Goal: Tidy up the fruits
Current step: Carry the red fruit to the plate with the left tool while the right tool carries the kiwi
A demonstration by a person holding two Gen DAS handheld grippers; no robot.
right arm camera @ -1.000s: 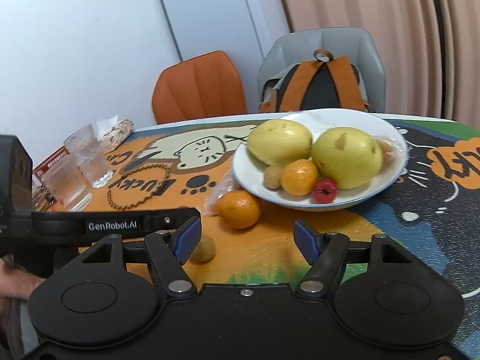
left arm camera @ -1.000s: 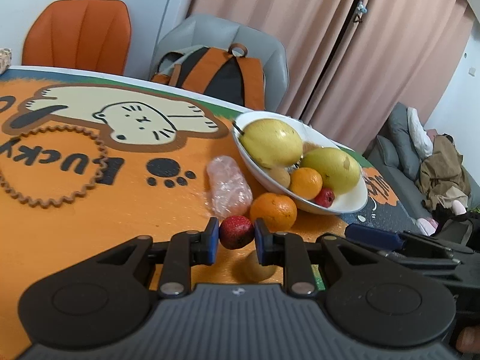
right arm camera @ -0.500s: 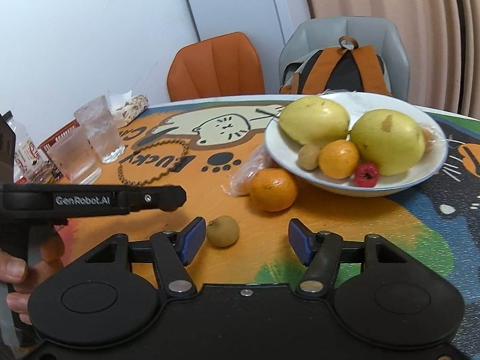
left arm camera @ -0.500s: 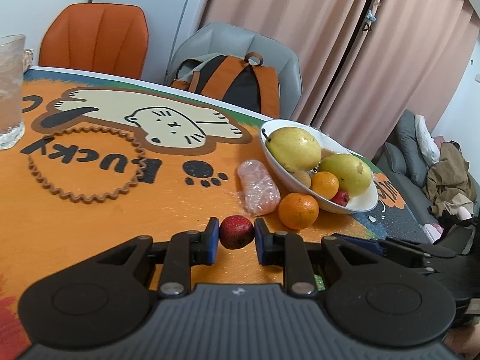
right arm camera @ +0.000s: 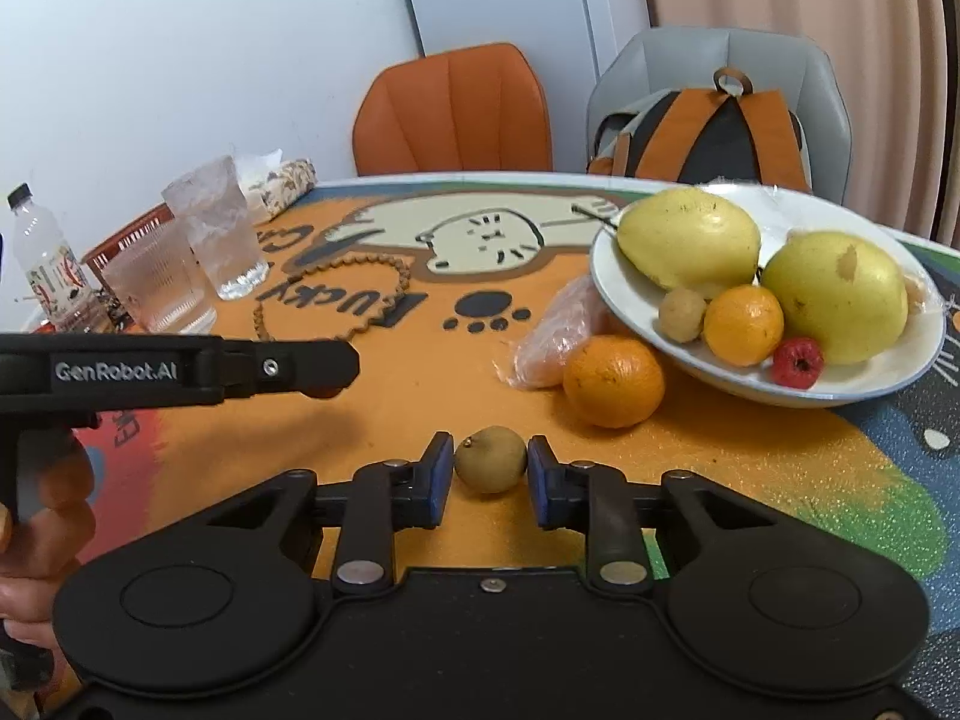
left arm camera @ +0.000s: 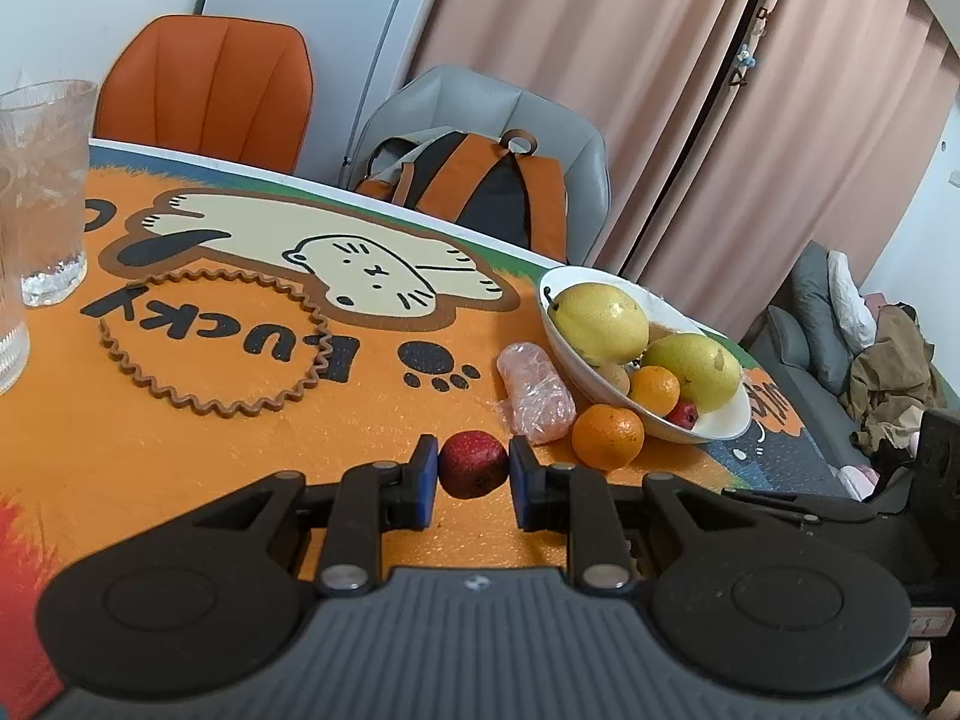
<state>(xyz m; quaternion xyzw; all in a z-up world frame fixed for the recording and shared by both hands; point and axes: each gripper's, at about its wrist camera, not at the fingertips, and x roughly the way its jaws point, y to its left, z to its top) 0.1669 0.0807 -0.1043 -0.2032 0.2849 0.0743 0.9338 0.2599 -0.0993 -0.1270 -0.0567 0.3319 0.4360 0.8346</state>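
Observation:
My left gripper is shut on a small dark red fruit and holds it over the orange mat. My right gripper has its blue pads against both sides of a small brown fruit resting on the mat. A white bowl holds two large yellow-green fruits, an orange, a small brown fruit and a small red fruit. A loose orange lies in front of the bowl. The bowl and loose orange also show in the left wrist view.
A plastic-wrapped pinkish item lies left of the bowl. Two glasses and a water bottle stand at the table's left. An orange chair and a grey chair with a backpack stand behind the table.
My right gripper moved left onto the small brown fruit and its jaws closed around it. My left gripper, still holding the red fruit, pulled back and left, away from the bowl.

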